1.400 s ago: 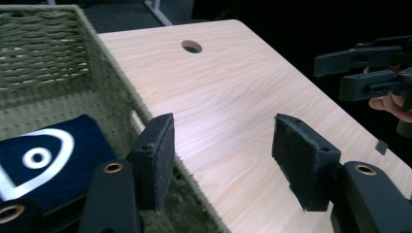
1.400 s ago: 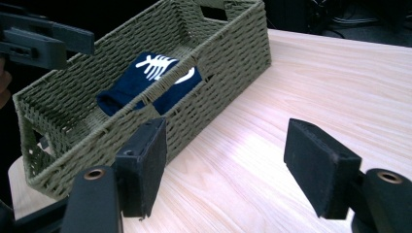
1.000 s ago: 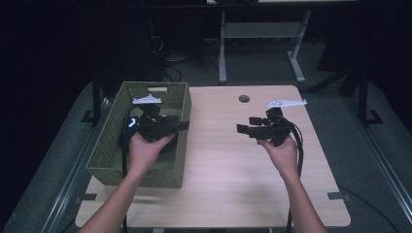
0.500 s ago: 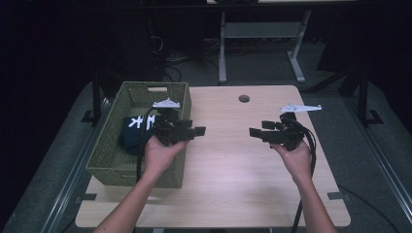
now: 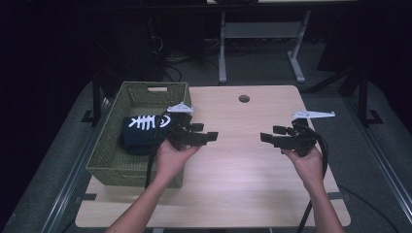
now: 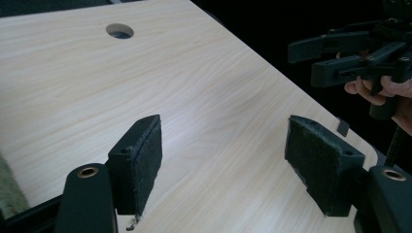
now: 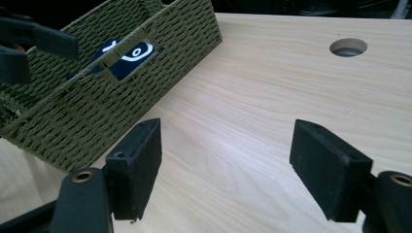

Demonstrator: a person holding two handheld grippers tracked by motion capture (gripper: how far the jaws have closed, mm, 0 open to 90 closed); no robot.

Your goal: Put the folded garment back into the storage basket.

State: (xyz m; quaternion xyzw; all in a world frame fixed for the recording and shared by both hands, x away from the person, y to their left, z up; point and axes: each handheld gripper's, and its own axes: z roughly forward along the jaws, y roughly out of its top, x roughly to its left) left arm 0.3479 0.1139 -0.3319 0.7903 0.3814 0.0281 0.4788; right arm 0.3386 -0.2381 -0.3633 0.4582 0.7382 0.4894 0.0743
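Left gripper (image 5: 208, 138): just swung clear of the basket (image 5: 109, 160) toward 3 o'clock, jaws widening, empty.
Cloth (image 5: 141, 133): now uncovered in basket; drop looks done.
Right gripper (image 5: 266, 138): jaws apart, empty.

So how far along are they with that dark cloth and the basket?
Done, it seems: the dark cloth with the white fishbone print lies inside the green basket. In hand: nothing; the left gripper, whose jaws have just been opening, and the right gripper hang open over the bare table. Left: apparently nothing more on the table to put away.
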